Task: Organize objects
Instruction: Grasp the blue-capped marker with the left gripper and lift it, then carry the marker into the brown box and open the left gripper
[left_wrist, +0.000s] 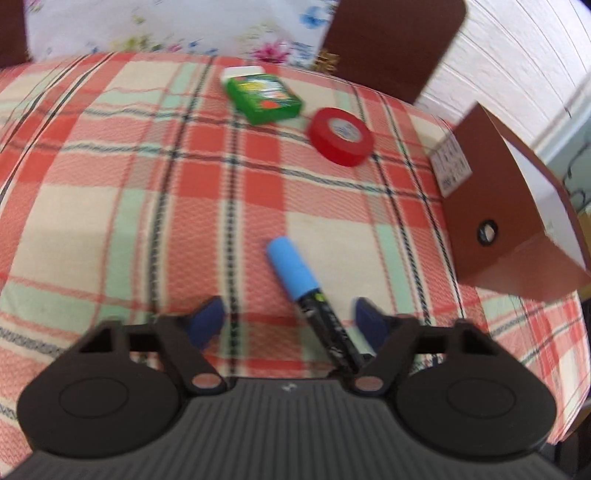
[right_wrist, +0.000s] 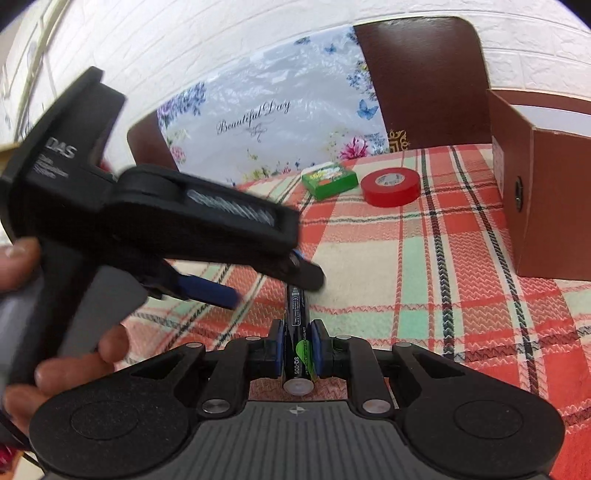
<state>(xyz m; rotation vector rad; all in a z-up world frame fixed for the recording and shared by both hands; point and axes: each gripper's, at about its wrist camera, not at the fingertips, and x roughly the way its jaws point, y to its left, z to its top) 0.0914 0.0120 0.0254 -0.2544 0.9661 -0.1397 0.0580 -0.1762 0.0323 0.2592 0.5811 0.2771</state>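
Marker (right_wrist: 297, 343): black barrel clamped between the blue pads of the right gripper (right_wrist: 298, 345), its butt end toward the camera; the blue cap (left_wrist: 291, 267) pointed toward the far edge of the table (left_wrist: 92, 206).
Left gripper (left_wrist: 290, 319): fingers spread wide, one on each side of the marker barrel, touching neither side as far as could be seen; in the right wrist view it hung just above the barrel.
Open room: broad bare plaid cloth on the left half of the table, and a clear strip between the marker and the box (right_wrist: 546, 206).
Far edge: green carton (left_wrist: 264, 96) and red tape roll (left_wrist: 341, 136) lay just beside each other, apart from the marker.
Right edge: brown box stood open-topped; its inside was white, contents not visible.
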